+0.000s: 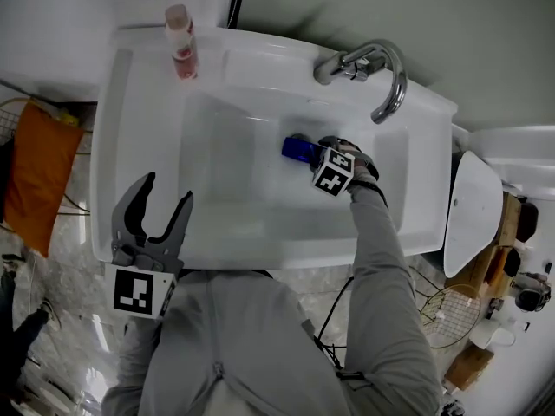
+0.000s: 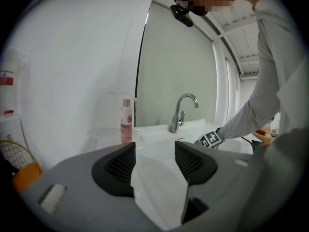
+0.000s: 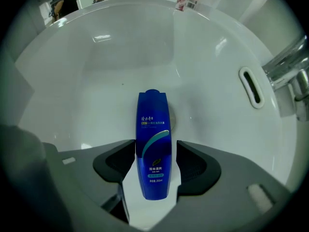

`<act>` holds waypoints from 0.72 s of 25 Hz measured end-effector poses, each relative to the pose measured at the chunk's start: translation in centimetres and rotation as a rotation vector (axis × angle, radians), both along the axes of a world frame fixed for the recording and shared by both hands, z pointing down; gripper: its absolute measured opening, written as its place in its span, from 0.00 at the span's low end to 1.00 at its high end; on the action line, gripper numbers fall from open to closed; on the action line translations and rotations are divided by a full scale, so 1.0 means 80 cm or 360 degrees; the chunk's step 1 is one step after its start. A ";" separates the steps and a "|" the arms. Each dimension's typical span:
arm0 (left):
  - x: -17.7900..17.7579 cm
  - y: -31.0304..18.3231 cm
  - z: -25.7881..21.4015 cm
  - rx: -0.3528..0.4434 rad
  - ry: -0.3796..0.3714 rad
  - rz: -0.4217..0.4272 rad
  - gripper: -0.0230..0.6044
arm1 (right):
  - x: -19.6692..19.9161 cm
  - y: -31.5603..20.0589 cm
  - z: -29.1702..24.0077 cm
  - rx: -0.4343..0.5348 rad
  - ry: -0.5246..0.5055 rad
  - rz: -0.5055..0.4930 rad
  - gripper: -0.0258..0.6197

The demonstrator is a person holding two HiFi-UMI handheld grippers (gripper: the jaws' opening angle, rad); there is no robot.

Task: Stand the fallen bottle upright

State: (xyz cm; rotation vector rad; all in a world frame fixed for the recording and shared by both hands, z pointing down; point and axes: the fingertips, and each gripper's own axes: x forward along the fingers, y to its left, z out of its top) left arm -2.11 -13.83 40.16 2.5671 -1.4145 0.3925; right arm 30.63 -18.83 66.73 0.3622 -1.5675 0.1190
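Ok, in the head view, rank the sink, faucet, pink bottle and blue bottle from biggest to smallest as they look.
1. sink
2. faucet
3. pink bottle
4. blue bottle, though the right claw hides part of it, so its place below the pink bottle is unsure.

Left gripper, jaws apart with only the white sink rim between them. At 11 o'clock from the jaws, a pink bottle stands upright on the sink ledge. At 1 o'clock, the curved faucet. At 3 o'clock, a marker cube on a grey sleeve. At 8 o'clock, an orange object.
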 end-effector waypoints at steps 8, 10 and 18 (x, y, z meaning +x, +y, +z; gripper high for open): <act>-0.003 0.004 -0.001 -0.0040 0.0005 -0.0073 0.48 | -0.001 0.004 0.021 -0.0165 0.0036 -0.0023 0.43; -0.006 0.004 0.000 -0.0046 -0.0002 -0.0085 0.48 | -0.002 0.003 0.022 -0.0191 0.0035 -0.0042 0.43; 0.005 0.003 0.001 -0.0048 -0.0007 -0.0055 0.48 | -0.005 0.006 0.023 -0.0271 0.0005 -0.0076 0.43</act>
